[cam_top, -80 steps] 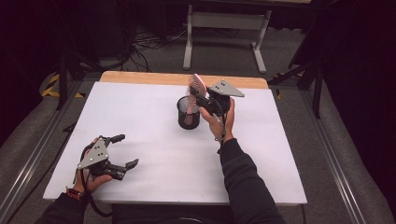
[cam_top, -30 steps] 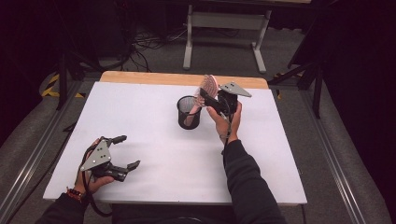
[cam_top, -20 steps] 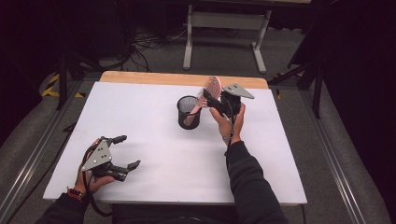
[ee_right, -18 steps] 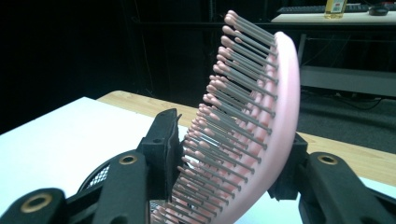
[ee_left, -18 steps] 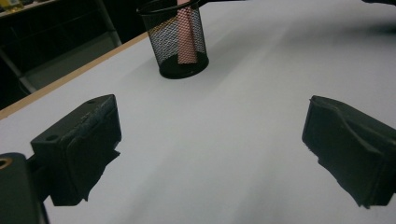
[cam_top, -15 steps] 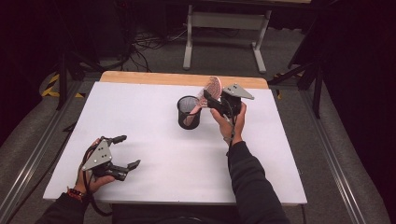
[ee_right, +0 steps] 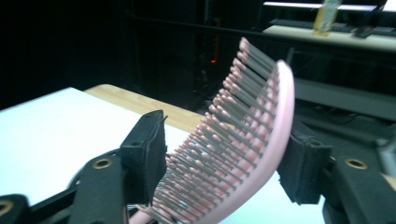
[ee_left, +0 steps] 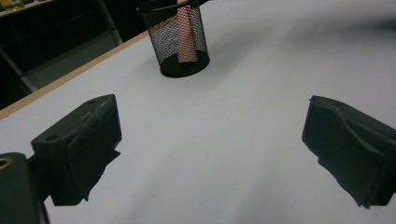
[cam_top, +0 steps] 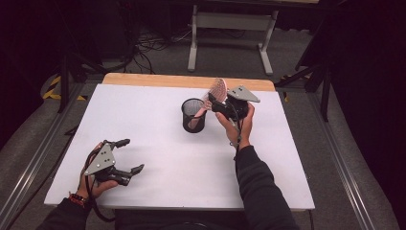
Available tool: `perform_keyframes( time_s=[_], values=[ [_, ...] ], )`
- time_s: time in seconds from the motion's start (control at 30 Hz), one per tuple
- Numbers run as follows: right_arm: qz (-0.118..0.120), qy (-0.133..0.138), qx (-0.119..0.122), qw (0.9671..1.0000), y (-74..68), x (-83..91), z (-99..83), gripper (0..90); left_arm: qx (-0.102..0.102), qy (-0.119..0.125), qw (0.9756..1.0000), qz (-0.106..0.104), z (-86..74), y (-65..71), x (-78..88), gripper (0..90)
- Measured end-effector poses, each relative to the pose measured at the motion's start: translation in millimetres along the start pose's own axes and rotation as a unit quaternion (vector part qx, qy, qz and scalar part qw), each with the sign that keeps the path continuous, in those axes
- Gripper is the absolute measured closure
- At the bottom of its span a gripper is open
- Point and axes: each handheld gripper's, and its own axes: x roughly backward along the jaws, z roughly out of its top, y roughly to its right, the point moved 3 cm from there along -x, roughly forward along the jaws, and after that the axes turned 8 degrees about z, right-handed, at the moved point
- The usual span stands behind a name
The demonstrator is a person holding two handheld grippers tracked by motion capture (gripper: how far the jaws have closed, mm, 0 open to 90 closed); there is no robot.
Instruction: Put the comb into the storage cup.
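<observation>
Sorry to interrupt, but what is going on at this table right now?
A person is standing a pink hairbrush handle-down in a black mesh cup. The right gripper has just been opening, with the brush head between its jaws. The left gripper rests open near the white table's front edge.

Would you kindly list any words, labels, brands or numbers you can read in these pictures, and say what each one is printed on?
No readable text anywhere.
Pink hairbrush: no brand or lettering visible.
Black mesh cup: no label.
Left gripper and right gripper, with their grey plates: no markings legible.
White table: plain, no print.
Yellow-and-black striped floor marking: a pattern, not words.
Items on the far shelf: too small and blurred to read.
</observation>
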Motion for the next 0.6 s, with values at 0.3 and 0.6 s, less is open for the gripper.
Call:
perform_keyframes(
  time_s=[0.3,0.6],
  values=[
    [-0.005,0.000,0.014,0.9999,-0.6,4.8,4.7,35.6,-0.001,0.001,1.0000,0.001,0.4,0.7,-0.1,5.7],
    [-0.006,-0.001,0.031,0.9995,-2.8,7.7,9.4,31.3,-0.002,-0.001,1.0000,0.000,0.4,0.6,-0.3,5.6]
  ],
)
